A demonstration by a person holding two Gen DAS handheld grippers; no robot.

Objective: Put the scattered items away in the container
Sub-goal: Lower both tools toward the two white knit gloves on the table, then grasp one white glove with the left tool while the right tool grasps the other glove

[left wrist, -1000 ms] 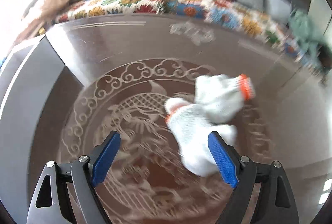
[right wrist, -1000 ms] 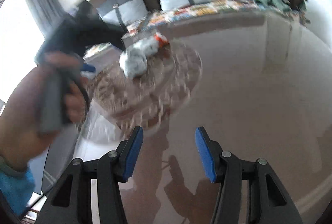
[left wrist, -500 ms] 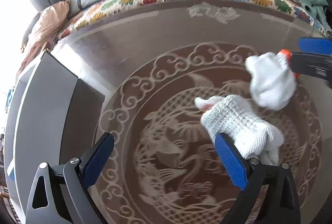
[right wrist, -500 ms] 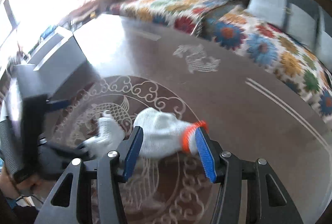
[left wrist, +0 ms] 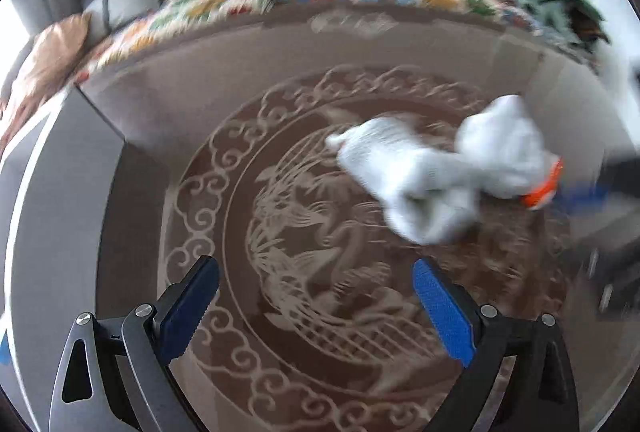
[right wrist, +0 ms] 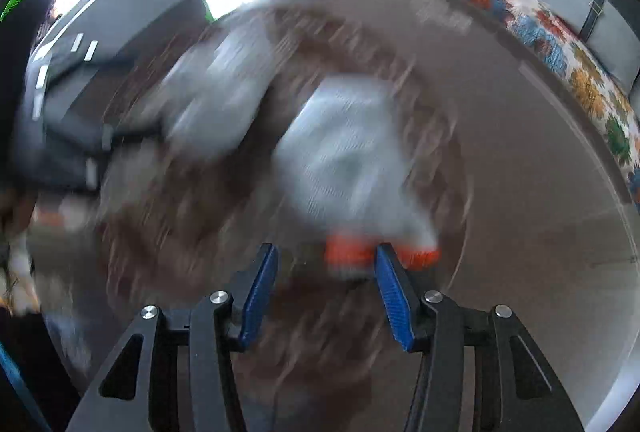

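On table [left wrist: 168, 120], two gloves [left wrist: 440, 168], jaws apart

— What could we not make out in the right wrist view?
— Nearly all of it smeared: the two white gloves [right wrist: 344, 152] were streaks, and we couldn't tell if the right gripper [right wrist: 324, 264] touched the orange cuff [right wrist: 348, 252].
— And from the left wrist?
— The right gripper [left wrist: 584, 194] was a blue blur cut by the edge; the grey container [left wrist: 52, 192] ran off frame
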